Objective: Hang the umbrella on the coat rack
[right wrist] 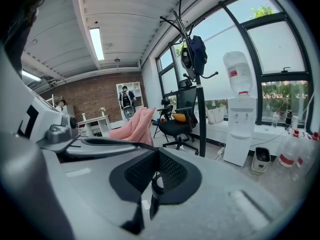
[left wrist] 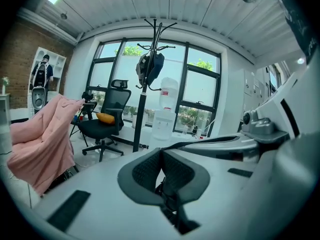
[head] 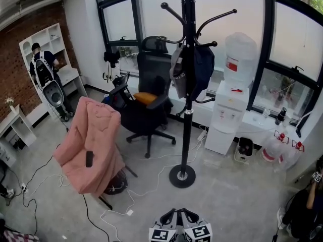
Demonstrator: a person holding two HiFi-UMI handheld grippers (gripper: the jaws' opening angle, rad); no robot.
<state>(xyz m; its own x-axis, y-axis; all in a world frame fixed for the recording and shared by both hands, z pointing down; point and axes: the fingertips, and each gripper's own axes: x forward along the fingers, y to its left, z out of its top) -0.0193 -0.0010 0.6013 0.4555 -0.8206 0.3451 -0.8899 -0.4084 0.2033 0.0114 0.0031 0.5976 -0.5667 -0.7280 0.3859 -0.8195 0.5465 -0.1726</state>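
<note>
The black coat rack (head: 187, 84) stands on a round base in the middle of the floor, ahead of me. A dark blue bundle (head: 202, 67) and a grey bag (head: 177, 70) hang from its upper hooks; I cannot tell whether the bundle is the umbrella. The rack (left wrist: 141, 109) and bundle (left wrist: 152, 66) show far off in the left gripper view, and likewise the rack (right wrist: 200, 109) and bundle (right wrist: 196, 51) in the right one. My left gripper (head: 174, 215) (left wrist: 161, 155) and right gripper (head: 187, 215) (right wrist: 156, 157) sit side by side at the bottom edge, both shut, pads together.
A black office chair (head: 146, 110) stands left of the rack, a chair draped in pink cloth (head: 93, 145) nearer left. A water dispenser (head: 229, 110) is right of the rack. Cables (head: 151, 185) trail over the floor. A person (head: 44, 73) stands far left, another (head: 308, 205) at the right edge.
</note>
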